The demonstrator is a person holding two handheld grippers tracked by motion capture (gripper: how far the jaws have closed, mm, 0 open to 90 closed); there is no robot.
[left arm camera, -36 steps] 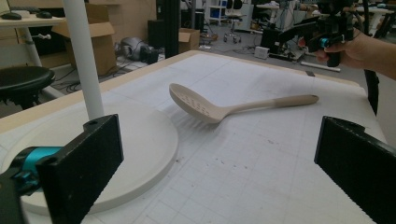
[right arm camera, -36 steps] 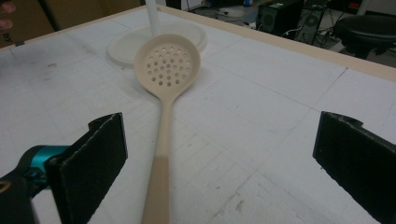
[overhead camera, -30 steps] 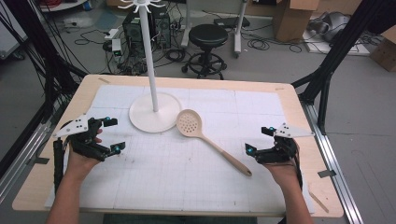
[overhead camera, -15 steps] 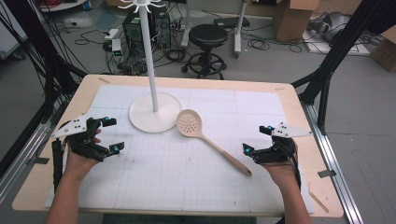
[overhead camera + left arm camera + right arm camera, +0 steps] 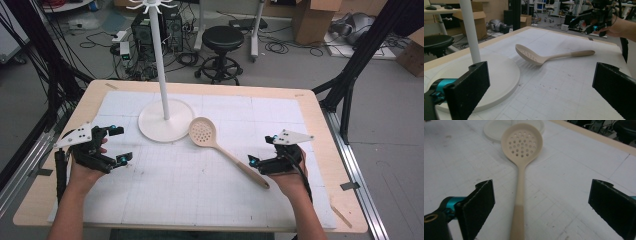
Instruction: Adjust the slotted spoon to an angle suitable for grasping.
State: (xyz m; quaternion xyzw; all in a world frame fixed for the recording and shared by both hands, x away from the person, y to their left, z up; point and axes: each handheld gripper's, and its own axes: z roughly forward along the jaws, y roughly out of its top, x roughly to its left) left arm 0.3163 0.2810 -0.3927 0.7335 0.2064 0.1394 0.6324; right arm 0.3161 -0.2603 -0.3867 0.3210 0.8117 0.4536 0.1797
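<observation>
A beige slotted spoon point(image 5: 227, 154) lies flat on the white grid mat point(image 5: 175, 185), its bowl toward the stand and its handle toward the right hand. My right gripper point(image 5: 261, 150) hovers over the handle's end. In the right gripper view the spoon point(image 5: 521, 147) runs up between the jaws of this gripper point(image 5: 544, 206), untouched; they have just been closing a little and stand wide apart. My left gripper point(image 5: 120, 143) rests open at the mat's left, empty. From the left gripper point(image 5: 542, 97) I see the spoon point(image 5: 536, 56) lying ahead and the right gripper point(image 5: 596, 18) beyond it.
A white stand with a round base point(image 5: 152, 125) and a tall pole point(image 5: 160, 60) topped with hooks rises at the back of the mat, just left of the spoon's bowl. The wooden table edge point(image 5: 320, 120) frames the mat. A stool and cables sit on the floor behind.
My right gripper has slid left along the table to the end of the spoon's handle. The left gripper and the spoon have stayed where they were.
</observation>
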